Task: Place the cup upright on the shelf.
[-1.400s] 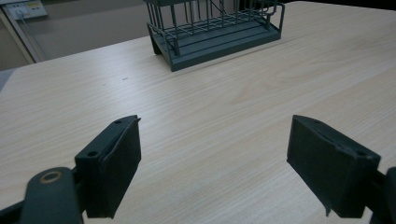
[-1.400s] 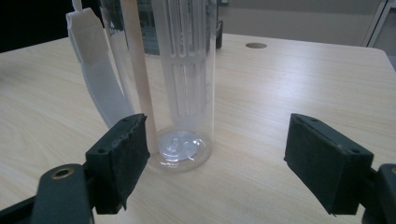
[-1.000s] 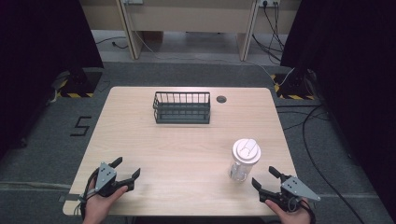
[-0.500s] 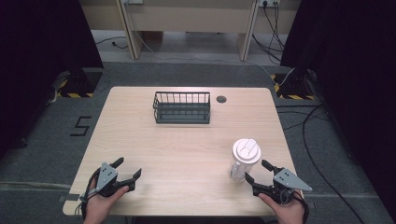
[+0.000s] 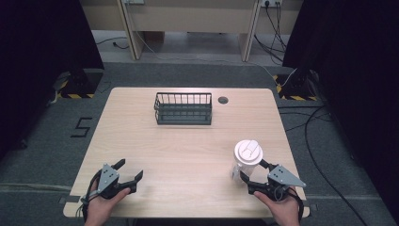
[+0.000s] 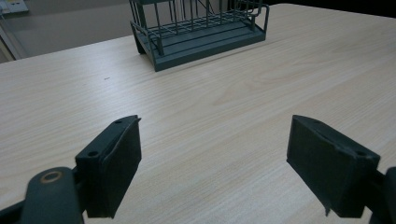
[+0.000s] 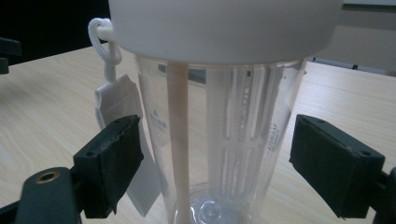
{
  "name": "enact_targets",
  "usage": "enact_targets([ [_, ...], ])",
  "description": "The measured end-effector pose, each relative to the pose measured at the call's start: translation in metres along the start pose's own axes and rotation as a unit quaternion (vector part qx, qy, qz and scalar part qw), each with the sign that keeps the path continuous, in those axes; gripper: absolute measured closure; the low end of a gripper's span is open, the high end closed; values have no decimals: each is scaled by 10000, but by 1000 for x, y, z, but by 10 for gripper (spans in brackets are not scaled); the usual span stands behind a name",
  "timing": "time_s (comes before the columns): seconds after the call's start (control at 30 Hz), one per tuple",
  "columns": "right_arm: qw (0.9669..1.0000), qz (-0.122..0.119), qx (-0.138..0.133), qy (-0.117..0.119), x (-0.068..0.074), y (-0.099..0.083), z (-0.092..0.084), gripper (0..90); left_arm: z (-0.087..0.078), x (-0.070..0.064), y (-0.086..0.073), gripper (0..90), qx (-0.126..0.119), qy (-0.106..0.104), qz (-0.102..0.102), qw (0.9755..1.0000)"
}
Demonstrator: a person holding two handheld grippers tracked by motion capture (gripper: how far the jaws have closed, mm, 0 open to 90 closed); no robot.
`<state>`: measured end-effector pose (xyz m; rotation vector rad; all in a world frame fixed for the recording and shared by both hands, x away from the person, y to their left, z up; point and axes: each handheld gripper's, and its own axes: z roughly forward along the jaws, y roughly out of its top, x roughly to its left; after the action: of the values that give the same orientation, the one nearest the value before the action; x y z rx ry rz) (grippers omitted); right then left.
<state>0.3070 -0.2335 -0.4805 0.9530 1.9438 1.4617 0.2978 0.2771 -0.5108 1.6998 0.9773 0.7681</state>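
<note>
Two pads (image 7: 112,163) flanking bottle (image 7: 224,140) — untouched

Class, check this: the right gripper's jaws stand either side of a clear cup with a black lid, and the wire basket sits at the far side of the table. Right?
Not quite. The cup has a white lid, as the high view shows. The right gripper does straddle it, and the wire basket does sit at the table's far side.

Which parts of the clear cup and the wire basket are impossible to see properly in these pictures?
- Clear cup: in the right gripper view its bottom is cut off by the lower edge, its white lid by the upper edge.
- Print on the cup wall: too small and blurred to read.
- White tag: its lower part is hidden behind the right hand-held gripper.
- Wire basket: its top is cut off in the left gripper view.
</note>
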Motion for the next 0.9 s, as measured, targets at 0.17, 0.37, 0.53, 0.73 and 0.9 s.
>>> enact_targets([
  [0.17,10000,-10,22,24,0,1,9,164,0,0,0,172,-1,-8,-4,10000],
  [0.37,10000,6,30,61,-3,2,18,155,0,0,0,173,-5,-28,-2,10000],
  [0.53,9998,92,-7,171,-5,1,24,155,0,-1,0,173,-5,-36,2,10000],
  [0.73,9996,141,-52,245,-8,0,27,159,0,-1,0,173,-3,-56,15,10000],
  [0.9,9996,120,-132,219,-8,-1,31,153,0,-1,0,173,-6,-64,18,10000],
])
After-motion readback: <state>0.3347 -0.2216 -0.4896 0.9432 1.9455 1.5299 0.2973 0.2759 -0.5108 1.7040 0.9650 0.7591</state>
